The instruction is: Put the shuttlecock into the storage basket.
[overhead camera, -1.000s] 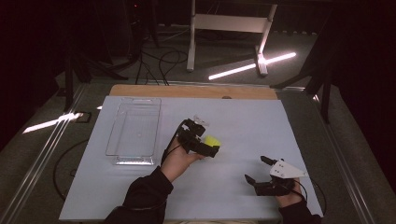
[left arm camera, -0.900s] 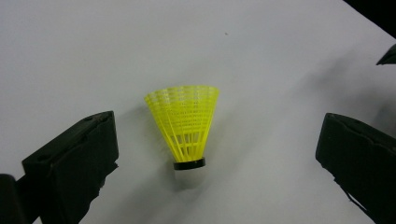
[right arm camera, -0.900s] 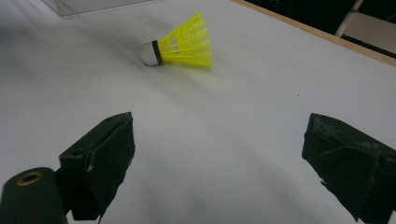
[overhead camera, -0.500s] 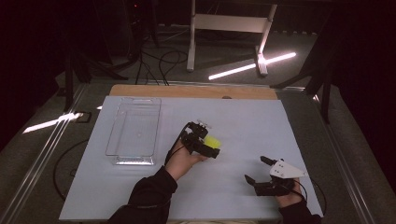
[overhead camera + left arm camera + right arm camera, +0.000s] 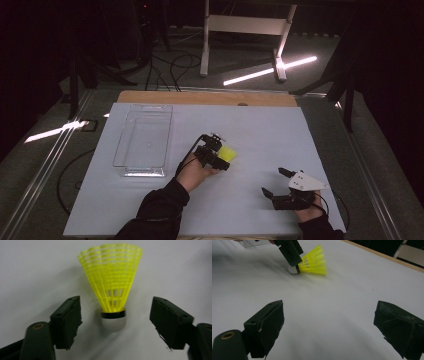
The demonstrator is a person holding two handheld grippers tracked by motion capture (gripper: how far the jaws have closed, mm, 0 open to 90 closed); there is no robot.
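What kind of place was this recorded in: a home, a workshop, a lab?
Most likely a lab or recording studio, darkened. A white table holds just a shuttlecock and a clear tray; beyond it, cables trail over the floor beside a white stand.

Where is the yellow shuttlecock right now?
In the high view the yellow shuttlecock lies on the white table sheet near its middle, right of the clear tray, its white cork end between the left gripper's jaws, which have just been closing without yet touching it.
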